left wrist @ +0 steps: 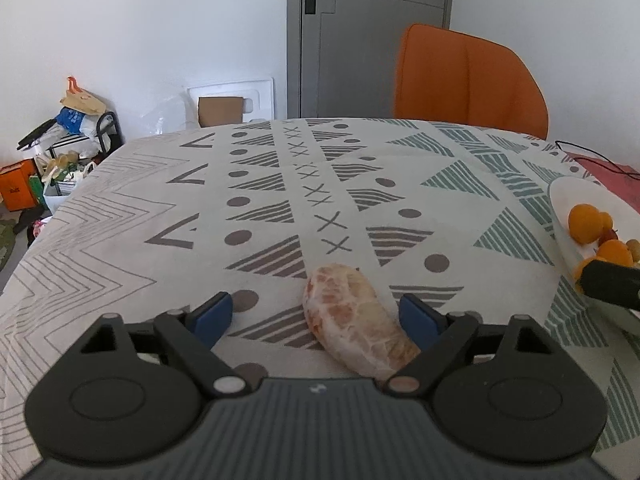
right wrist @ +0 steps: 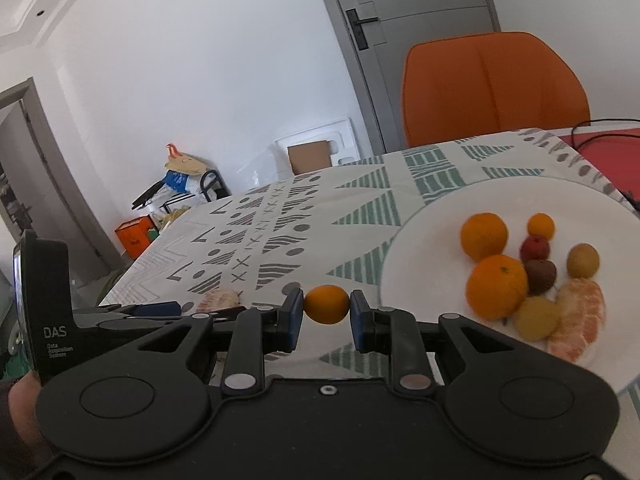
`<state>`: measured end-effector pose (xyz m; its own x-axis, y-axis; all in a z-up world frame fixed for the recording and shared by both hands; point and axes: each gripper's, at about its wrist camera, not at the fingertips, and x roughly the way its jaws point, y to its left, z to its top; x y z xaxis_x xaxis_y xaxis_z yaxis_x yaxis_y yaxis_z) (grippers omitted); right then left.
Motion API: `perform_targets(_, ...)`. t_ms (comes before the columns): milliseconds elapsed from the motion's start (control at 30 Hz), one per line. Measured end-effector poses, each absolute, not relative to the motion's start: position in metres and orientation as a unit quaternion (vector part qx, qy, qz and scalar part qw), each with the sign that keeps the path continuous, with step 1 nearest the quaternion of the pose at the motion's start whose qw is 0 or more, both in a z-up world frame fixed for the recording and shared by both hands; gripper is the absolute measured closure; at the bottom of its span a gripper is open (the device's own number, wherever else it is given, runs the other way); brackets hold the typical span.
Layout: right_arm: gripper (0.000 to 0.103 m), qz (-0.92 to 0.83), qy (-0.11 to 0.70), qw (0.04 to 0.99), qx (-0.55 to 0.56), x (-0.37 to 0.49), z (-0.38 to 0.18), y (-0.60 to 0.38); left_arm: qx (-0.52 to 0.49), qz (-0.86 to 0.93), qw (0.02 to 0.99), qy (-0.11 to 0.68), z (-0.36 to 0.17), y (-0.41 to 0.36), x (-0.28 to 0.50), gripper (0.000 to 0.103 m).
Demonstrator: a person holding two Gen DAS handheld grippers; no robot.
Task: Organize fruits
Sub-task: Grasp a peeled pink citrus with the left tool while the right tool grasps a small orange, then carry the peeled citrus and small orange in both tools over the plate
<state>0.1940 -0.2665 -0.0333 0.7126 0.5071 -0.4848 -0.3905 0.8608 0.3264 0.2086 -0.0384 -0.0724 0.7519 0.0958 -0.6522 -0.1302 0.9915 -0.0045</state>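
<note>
A peeled citrus piece (left wrist: 356, 328) lies on the patterned tablecloth (left wrist: 280, 184) between the fingers of my left gripper (left wrist: 316, 312). The gripper is open: the piece sits close to the right pad (left wrist: 418, 318) and well apart from the left one. My right gripper (right wrist: 326, 308) is shut on a small orange fruit (right wrist: 326, 305), held above the cloth just left of the white plate (right wrist: 440, 208). On that plate lie two oranges (right wrist: 497, 286), several small fruits (right wrist: 541, 276) and another peeled piece (right wrist: 580, 320). The left gripper (right wrist: 156, 309) shows low at the left.
An orange chair (left wrist: 468, 76) stands behind the table's far edge, with a grey door (left wrist: 372, 36) behind it. A red mat with a black cable (right wrist: 600, 128) lies at the far right. Bags and boxes (left wrist: 60, 148) crowd the floor to the left of the table.
</note>
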Motion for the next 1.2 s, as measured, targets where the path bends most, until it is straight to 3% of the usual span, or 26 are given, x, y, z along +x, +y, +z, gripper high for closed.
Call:
perform_targets(233,0.08,0.246,0.288,0.919,0.11,0.187,-0.034,-0.269,-0.022,0.049,0.937,0.345,-0.069,-0.039,0.201,0.041)
perform_targets(300,0.08,0.247,0.287,0.919,0.112,0.185,-0.034,-0.269,-0.031,0.048,0.938,0.342,-0.068,-0.037,0.198,0.057)
perform_targets(367,0.079,0.248,0.286,0.919,0.113,0.183,-0.034,-0.27,-0.036,0.05,0.939,0.339,-0.067,-0.035,0.195,0.066)
perform_targets(1200,0.079,0.202,0.266,0.933,0.137,0.163,-0.031,-0.318,-0.061,-0.034,0.957,0.282,-0.022,-0.075,0.176,0.068)
